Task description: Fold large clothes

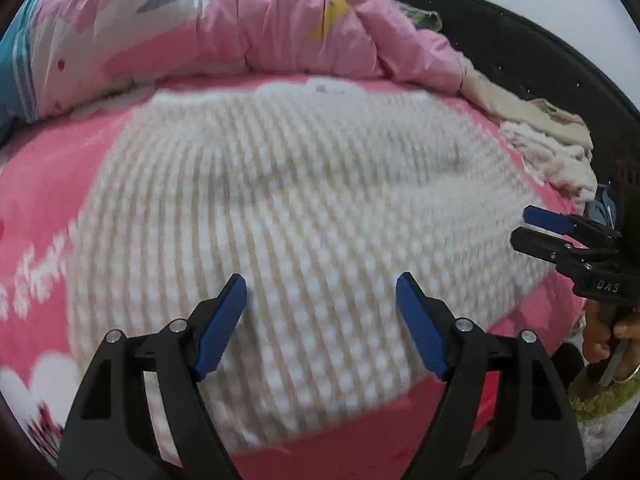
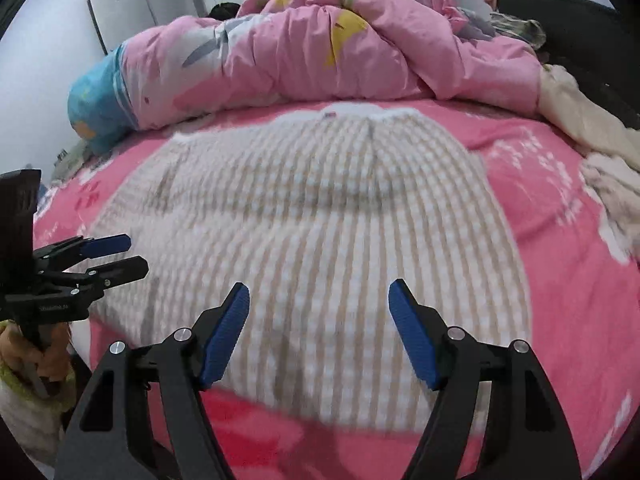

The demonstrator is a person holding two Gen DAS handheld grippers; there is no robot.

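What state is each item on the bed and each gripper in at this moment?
Checked garment: spread flat on the bed sheet, not yet folded, held by neither gripper.
Pink quilt: bunched in a heap at the far end.
Cream clothes: crumpled in a pile at the right edge.
Pink bed sheet: laid out under the garment.
Left gripper: open, empty.
Right gripper: open, empty.

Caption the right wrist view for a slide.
Open right gripper above a checked garment spread on the pink bed sheet.
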